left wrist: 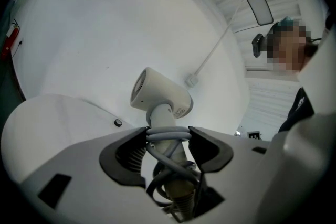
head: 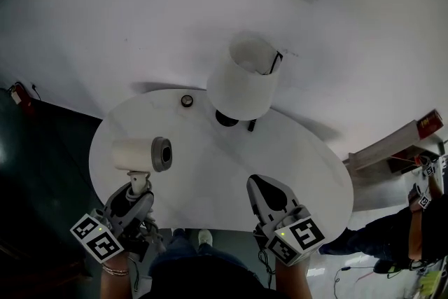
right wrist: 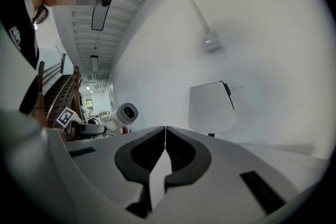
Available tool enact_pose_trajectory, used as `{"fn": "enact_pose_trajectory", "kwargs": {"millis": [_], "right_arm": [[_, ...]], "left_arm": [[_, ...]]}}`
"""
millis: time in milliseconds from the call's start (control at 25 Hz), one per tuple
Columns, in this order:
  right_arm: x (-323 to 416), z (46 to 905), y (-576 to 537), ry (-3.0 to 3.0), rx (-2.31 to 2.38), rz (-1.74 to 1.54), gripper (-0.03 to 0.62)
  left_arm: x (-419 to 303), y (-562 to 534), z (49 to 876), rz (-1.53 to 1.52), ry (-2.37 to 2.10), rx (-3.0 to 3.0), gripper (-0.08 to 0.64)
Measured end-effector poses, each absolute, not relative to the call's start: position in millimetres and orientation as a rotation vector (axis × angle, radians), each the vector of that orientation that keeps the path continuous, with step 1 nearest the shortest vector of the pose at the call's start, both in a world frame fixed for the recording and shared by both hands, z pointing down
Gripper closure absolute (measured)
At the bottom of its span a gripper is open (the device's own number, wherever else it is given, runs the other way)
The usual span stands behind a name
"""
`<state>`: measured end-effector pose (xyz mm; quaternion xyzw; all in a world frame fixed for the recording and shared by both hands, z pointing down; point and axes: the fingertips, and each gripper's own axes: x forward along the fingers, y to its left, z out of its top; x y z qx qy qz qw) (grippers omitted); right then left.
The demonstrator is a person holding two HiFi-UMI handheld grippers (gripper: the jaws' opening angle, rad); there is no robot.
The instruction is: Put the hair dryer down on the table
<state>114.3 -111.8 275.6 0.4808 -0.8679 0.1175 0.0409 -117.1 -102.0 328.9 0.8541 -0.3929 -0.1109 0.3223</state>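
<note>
Overhead, the head view gave the layout: a round white table (head: 210, 164) by a white wall, a table lamp w/ a white drum shade (head: 243, 80) at its far side, and the white hair dryer (head: 140, 154) held over the near-left edge, its dark round end pointing right. The left gripper (head: 133, 203) had it from below. The right gripper (head: 269, 194) sat over the near-right edge, well apart from it.

Only the left gripper view showed the grip itself. The left gripper (left wrist: 168, 134) had its jaws closed on the dryer's handle, w/ loops of grey cord (left wrist: 167, 140) wound round it at the jaw tips. The hair dryer (left wrist: 160, 97) showed its grilled end at left, a side the head view lacked. The right gripper view showed the right gripper (right wrist: 165, 136) w/ jaws pressed together, nothing between, plus the hair dryer (right wrist: 122, 114) small at left and the lamp (right wrist: 211, 107) side-on.

Hard to make out:
- The handle was mostly covered by the gripper in the head view.
- Whether the dryer touched the tabletop couldn't be told.
- The lamp base was largely hidden under the shade.
- The cord's end was cut off at the left gripper view's bottom edge.
- A small dark round item (head: 186, 101) on the far-left tabletop was too small to identify.
</note>
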Motion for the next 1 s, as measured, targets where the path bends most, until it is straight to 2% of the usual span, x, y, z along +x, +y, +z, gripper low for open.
{"fn": "enact_pose_trajectory", "kwargs": {"millis": [1000], "right_arm": [[67, 312, -121, -2.545, 1.467, 0.488, 0.574]], "left_arm": [[-138, -128, 386, -0.191, -0.921, 2.159, 0.298]]}}
